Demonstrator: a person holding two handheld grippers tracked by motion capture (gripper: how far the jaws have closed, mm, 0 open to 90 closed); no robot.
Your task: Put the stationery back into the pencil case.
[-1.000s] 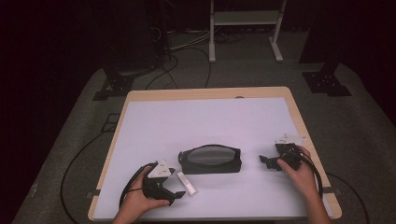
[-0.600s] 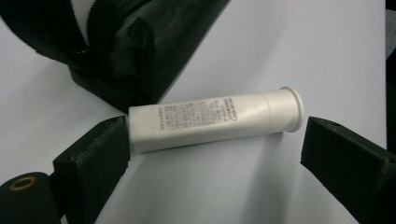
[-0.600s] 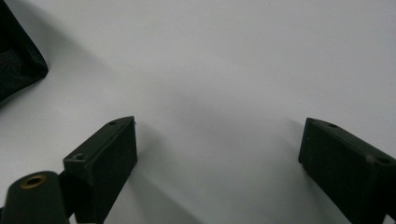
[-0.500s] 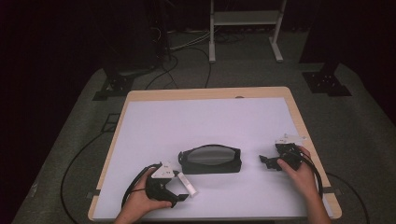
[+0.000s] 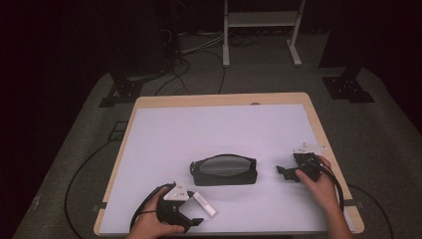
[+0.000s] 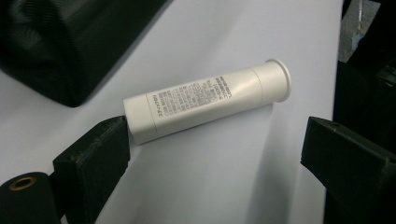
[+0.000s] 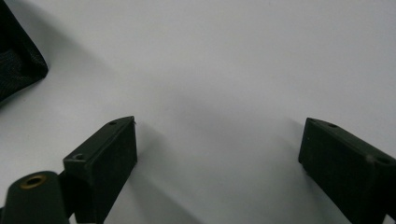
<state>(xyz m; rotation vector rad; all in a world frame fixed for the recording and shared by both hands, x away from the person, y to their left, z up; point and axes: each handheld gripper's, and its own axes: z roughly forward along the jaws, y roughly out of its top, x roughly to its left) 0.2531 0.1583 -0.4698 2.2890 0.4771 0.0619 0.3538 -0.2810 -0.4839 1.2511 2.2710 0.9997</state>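
Two grippers low over the table; left gripper [image 6: 215, 154] spread around white tube [image 6: 205, 100], right gripper [image 7: 217, 154] released.

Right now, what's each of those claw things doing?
Left gripper: open, one jaw touching the white tube, not gripping it.
Right gripper: open, holding nothing.

Left hand [image 5: 152, 223] low at the near edge of the bench [image 5: 164, 129], wrapped around the left hand-held gripper [image 5: 191, 219], jaws spread wide and pointing right and slightly away. In the left gripper view, jaws far apart, nothing clamped. Right hand [image 5: 318, 184] at the right side of the bench, forearm rising from the bottom, gripping the right hand-held gripper [image 5: 284, 172], jaws spread wide, aimed left, low over the surface.
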